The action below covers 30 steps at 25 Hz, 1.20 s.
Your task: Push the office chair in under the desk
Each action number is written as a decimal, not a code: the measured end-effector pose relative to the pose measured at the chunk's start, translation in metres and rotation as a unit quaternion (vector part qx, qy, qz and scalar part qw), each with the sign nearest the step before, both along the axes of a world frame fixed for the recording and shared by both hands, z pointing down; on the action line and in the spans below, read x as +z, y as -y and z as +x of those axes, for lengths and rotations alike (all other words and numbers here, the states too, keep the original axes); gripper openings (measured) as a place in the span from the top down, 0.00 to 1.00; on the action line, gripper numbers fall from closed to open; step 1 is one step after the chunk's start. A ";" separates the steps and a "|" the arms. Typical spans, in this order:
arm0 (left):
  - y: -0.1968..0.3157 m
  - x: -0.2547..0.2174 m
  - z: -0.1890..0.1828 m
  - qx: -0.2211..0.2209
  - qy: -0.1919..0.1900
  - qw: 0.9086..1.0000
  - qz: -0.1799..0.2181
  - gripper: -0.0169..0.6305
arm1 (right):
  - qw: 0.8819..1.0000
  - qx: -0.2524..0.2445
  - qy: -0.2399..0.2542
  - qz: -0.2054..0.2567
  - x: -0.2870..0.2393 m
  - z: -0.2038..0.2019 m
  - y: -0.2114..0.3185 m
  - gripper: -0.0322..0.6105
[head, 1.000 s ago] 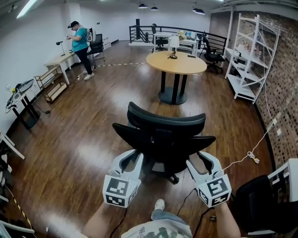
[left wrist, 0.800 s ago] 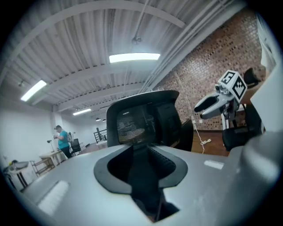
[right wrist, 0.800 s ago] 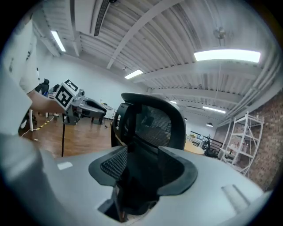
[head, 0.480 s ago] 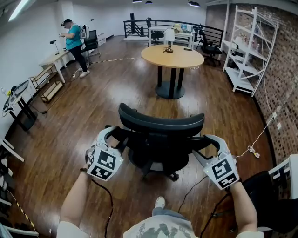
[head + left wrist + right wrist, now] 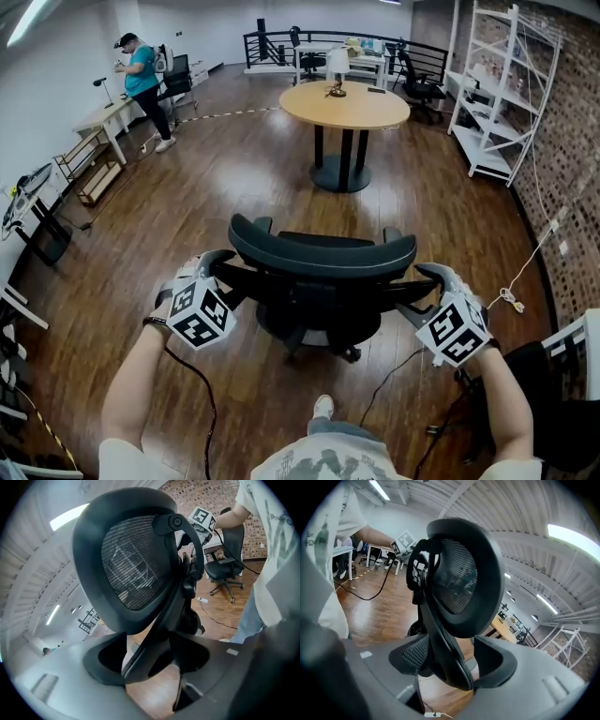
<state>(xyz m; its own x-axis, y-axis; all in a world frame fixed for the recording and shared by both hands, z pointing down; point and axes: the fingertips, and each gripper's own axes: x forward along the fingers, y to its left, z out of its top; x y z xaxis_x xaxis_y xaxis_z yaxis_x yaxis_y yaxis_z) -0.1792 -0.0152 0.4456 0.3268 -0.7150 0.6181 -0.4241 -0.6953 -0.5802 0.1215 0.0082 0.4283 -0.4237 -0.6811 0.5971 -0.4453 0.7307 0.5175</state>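
Observation:
A black mesh-backed office chair (image 5: 323,258) stands on the wood floor right in front of me, its back toward me. My left gripper (image 5: 220,264) is at the left edge of the backrest and my right gripper (image 5: 433,275) at the right edge. Both sets of jaws have just been opening. In the left gripper view the chair's (image 5: 136,569) dark frame edge runs between the spread jaws of that gripper (image 5: 159,660). The right gripper view shows the same: the backrest (image 5: 461,573) rim passes through that gripper's (image 5: 452,665) gap.
A round wooden table (image 5: 345,103) stands beyond the chair. White shelves (image 5: 497,94) line the brick wall at right. A second black chair (image 5: 553,412) and a white desk corner (image 5: 583,339) are at lower right. Cables (image 5: 511,300) lie on the floor. A person (image 5: 141,70) stands by a far-left desk.
Both grippers have moved outward and forward from behind the chair to the two side edges of its backrest, rolling as they went. Their jaws stand wider.

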 end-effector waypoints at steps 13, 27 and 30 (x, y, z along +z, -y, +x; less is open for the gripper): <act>0.012 0.020 0.001 0.014 0.026 0.999 -0.033 0.54 | 0.999 0.027 -0.035 -0.025 0.012 -0.002 0.010 0.48; 0.064 0.021 0.007 0.009 0.036 0.999 -0.033 0.55 | 0.998 0.011 0.007 -0.053 0.018 0.001 0.058 0.59; 0.085 0.022 0.009 0.006 0.034 0.999 -0.033 0.55 | 0.999 0.011 0.011 -0.052 0.019 0.002 0.079 0.59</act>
